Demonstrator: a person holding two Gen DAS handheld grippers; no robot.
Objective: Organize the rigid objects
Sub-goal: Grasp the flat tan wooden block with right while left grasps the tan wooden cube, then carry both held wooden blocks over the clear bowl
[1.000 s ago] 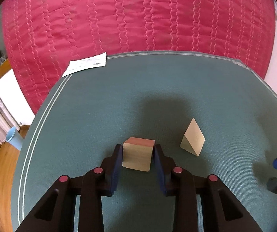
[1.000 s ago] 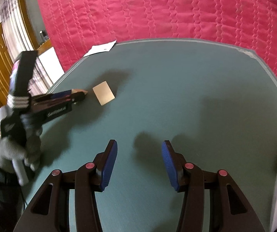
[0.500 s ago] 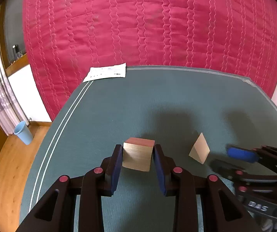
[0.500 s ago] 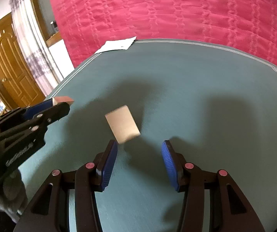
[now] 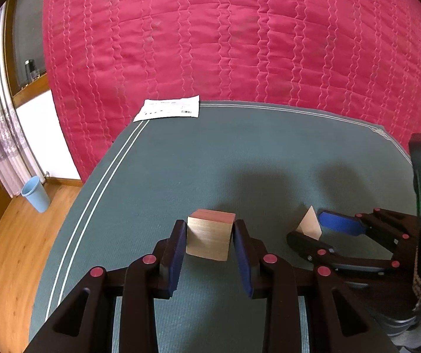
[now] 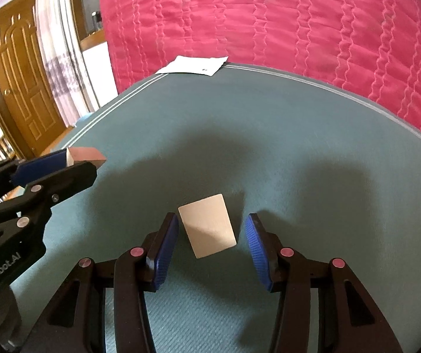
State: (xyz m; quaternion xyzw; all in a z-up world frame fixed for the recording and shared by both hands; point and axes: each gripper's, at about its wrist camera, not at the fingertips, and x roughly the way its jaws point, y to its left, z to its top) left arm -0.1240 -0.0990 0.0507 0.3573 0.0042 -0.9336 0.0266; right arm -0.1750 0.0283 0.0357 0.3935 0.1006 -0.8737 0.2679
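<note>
My left gripper (image 5: 209, 231) is shut on a wooden cube (image 5: 209, 239) with a reddish top, held a little above the green mat (image 5: 239, 158). The cube also shows in the right wrist view (image 6: 85, 155), at the left between the left gripper's fingers. A pale wooden wedge (image 6: 207, 225) lies on the mat between the fingers of my open right gripper (image 6: 211, 234), touching neither pad. In the left wrist view the wedge (image 5: 309, 226) sits between the right gripper's blue pad and black finger.
A white paper sheet (image 5: 169, 108) lies at the mat's far left corner. A red quilt (image 5: 239, 35) covers the bed behind. A blue cup (image 5: 35, 194) stands on the wooden floor at the left. A wooden door (image 6: 19, 94) and bookshelves are far left.
My right gripper has moved left and forward until the wedge sits between its open fingers. My left gripper has kept hold of the cube and lifted and tilted up.
</note>
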